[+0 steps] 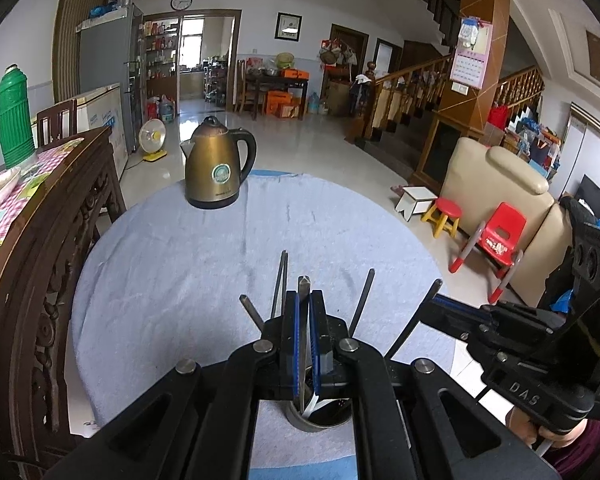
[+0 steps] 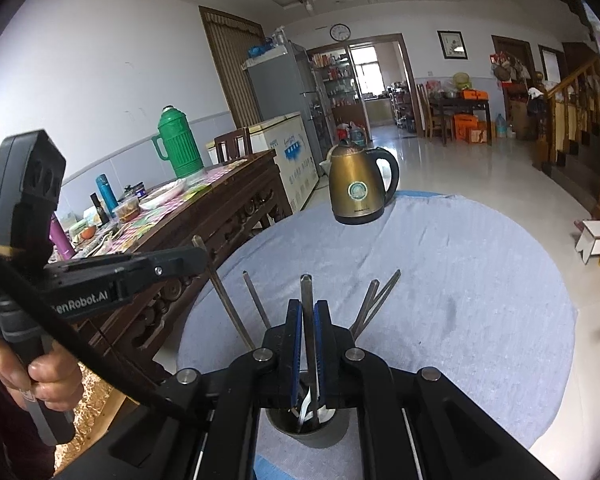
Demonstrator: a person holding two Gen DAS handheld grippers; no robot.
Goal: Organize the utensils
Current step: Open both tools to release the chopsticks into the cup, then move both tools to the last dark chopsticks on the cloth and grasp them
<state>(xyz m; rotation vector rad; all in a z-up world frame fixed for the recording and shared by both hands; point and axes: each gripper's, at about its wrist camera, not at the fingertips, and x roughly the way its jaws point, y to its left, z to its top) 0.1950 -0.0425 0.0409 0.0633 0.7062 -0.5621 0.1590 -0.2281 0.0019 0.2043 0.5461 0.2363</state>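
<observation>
The metal cup (image 1: pixel 320 416) stands at the near edge of the round table, on its pale blue cloth (image 1: pixel 220 248), and serves as the reference point. Several dark chopsticks (image 1: pixel 362 304) already lean in it, fanned outward.

The left gripper (image 1: pixel 305 312) is directly above the cup, jaws nearly together on one upright chopstick (image 1: pixel 303 292) whose lower end reaches down into the cup mouth.

The right gripper (image 2: pixel 308 320) is likewise over the cup, jaws narrow on a second chopstick (image 2: pixel 307 300), lower end inside the rim. Each stick is held vertically, evidently so it drops in cleanly among the others.

The brass kettle (image 1: pixel 216 168) sits well beyond the cup, clear of the work.
</observation>
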